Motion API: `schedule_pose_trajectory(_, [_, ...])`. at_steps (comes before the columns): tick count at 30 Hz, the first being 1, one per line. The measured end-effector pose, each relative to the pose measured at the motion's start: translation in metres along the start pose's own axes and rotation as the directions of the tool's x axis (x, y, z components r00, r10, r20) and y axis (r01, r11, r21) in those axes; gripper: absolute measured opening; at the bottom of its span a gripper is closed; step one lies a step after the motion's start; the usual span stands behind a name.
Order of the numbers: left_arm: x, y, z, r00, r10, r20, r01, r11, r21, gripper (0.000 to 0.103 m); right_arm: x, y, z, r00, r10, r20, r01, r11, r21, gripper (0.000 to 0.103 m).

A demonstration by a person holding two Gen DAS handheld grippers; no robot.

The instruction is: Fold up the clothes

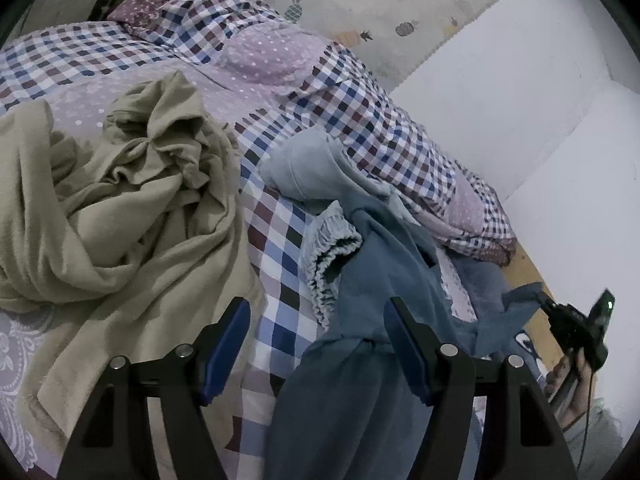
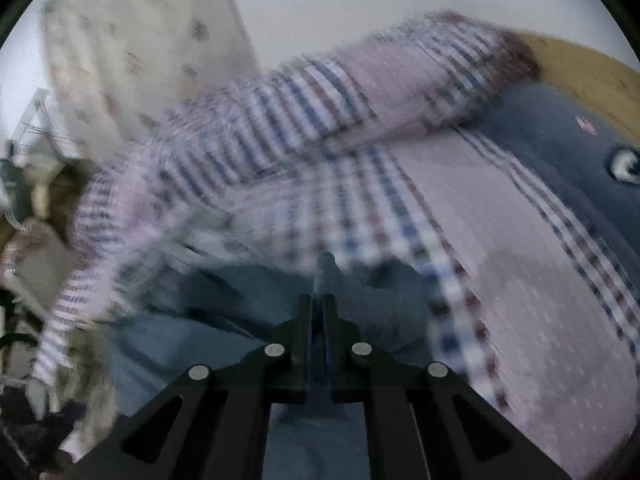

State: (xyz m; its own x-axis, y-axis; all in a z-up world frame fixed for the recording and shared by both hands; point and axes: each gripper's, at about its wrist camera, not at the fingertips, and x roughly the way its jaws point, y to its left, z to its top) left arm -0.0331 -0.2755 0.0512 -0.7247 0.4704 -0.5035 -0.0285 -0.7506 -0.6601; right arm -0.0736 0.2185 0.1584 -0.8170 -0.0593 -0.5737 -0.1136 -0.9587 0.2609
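The left hand-held gripper [image 1: 318, 350] is hanging over the bed with its blue-padded jaws standing wide apart, gripping nothing. The soft slate-blue fleece garment [image 1: 352, 400] is lying partly between those jaws, toward the five o'clock side of the left wrist view, and is trailing out to three o'clock. There the right hand-held gripper [image 1: 550, 304] is pinching a corner of it. In the right wrist view, which is heavily motion-blurred, the right hand-held gripper [image 2: 319, 300] is showing its jaws pressed together on a small tuft of that slate-blue fleece garment [image 2: 224, 320].

Judging by its drape, the garment is looking light, limp and thick-piled, so it is likely giving no stiffness of its own and sagging wherever it is unsupported. It is not looking slippery or fragile. A hold on a hem, a seam or the waistband would probably be serving best, opposite the corner already pinched, so that the cloth is spreading flat between two grips.

A little further out, at about one o'clock from the left jaws, a pale blue gathered elastic band [image 1: 332, 248] is bunching in fine ruffles; whether it belongs to the same garment cannot be told. At ten o'clock a crumpled beige knit garment [image 1: 132, 200] is lying in deep loose folds, well apart from the blue one. Beyond both, the checked and dotted lilac quilt [image 1: 340, 120] is heaped toward twelve o'clock on the bed.
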Motion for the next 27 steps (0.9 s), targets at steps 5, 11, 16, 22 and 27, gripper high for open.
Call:
schedule_pose_trajectory(5, [0.004,-0.005,-0.002,1.000,0.007,-0.013,-0.006,1.000,0.028,0.073,0.000,-0.029,-0.032,0.999,-0.030,0.025,0.029,0.998,0.051,0.023])
schedule_pose_trajectory(11, [0.012,-0.010,-0.008,0.998,0.043,-0.036,-0.041,0.997,0.069,0.073,0.033,-0.119,-0.098,0.949,-0.217,-0.226,0.267,0.939,0.217,0.023])
schedule_pose_trajectory(16, [0.017,-0.009,-0.011,0.997,0.066,-0.046,-0.063,0.995,0.075,0.073,0.029,-0.143,-0.116,0.932,-0.233,-0.278,0.302,0.922,0.241,0.025])
schedule_pose_trajectory(22, [0.021,-0.009,-0.013,0.995,0.089,-0.042,-0.085,0.993,0.083,0.073,0.045,-0.107,-0.093,0.959,-0.173,-0.224,0.205,0.970,0.129,0.050])
schedule_pose_trajectory(27, [0.027,-0.011,-0.016,0.994,0.096,-0.054,-0.090,0.991,0.099,0.073,0.089,-0.094,-0.078,0.941,-0.218,-0.258,0.231,0.973,0.023,0.050])
